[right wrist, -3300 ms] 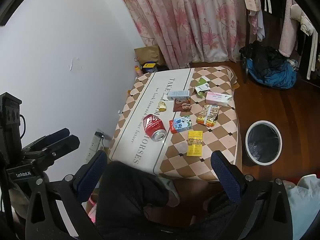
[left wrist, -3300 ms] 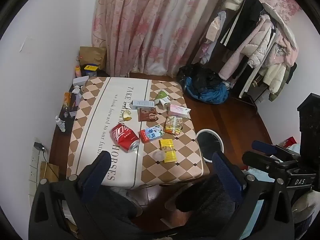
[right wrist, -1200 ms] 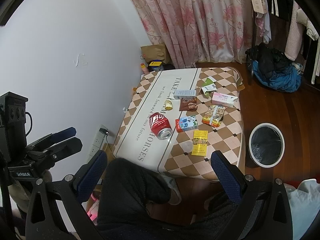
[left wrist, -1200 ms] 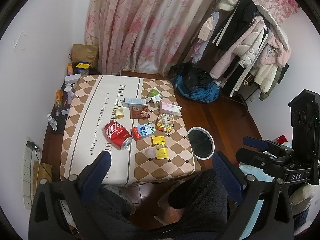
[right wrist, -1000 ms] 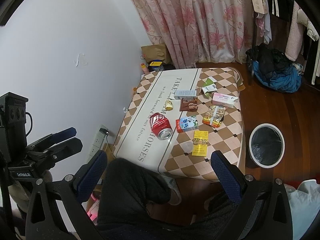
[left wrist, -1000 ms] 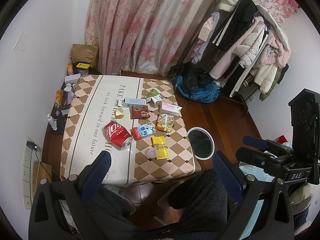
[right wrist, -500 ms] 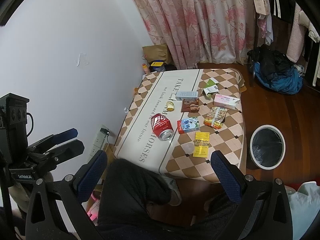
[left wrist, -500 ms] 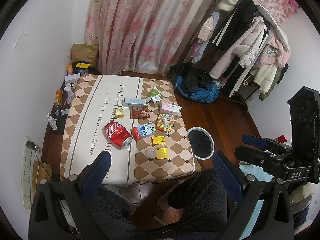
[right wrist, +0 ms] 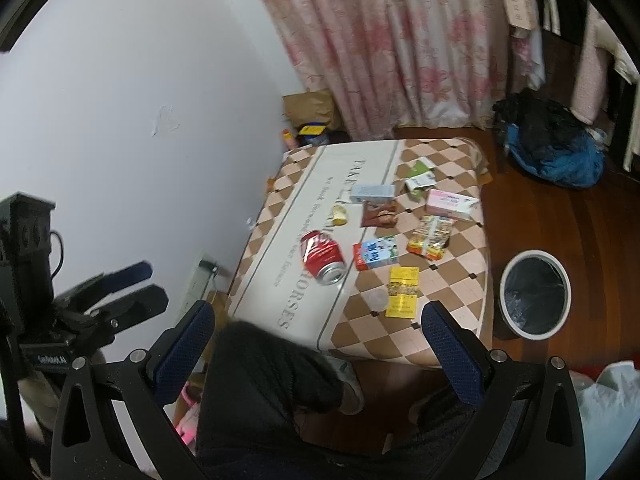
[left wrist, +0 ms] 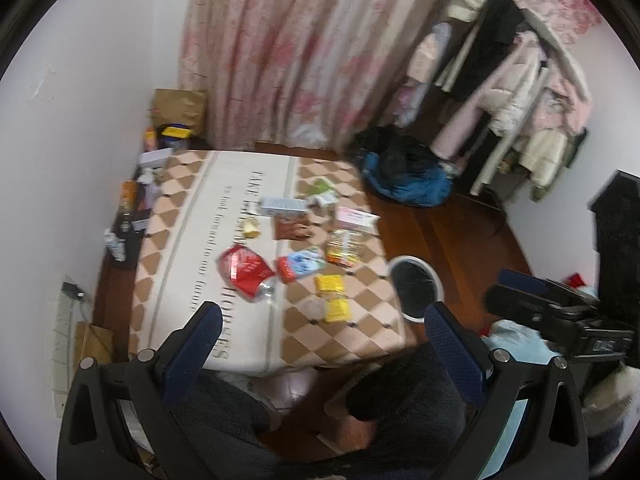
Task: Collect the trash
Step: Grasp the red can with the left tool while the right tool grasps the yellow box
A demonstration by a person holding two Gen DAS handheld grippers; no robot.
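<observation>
Both grippers, left gripper (left wrist: 320, 344) and right gripper (right wrist: 316, 340), hang high above a low table (right wrist: 460, 320) with jaws spread wide, holding nothing. Trash lies across the checkered tablecloth: a red soda can (right wrist: 323, 257) on its side near the middle, a small milk carton (right wrist: 375, 253) beside it, a yellow packet (right wrist: 403, 291) toward the near edge, and what may be snack wrappers (right wrist: 432, 237). A black-lined waste bin (right wrist: 535, 293) stands on the floor off the table's right edge.

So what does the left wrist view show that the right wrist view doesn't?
Only the left wrist view shows the clothes rack and the right claw. Only the right wrist view shows the left claw. Both show the table with the red can, yellow packet and other litter, and the trash bin on the floor.
</observation>
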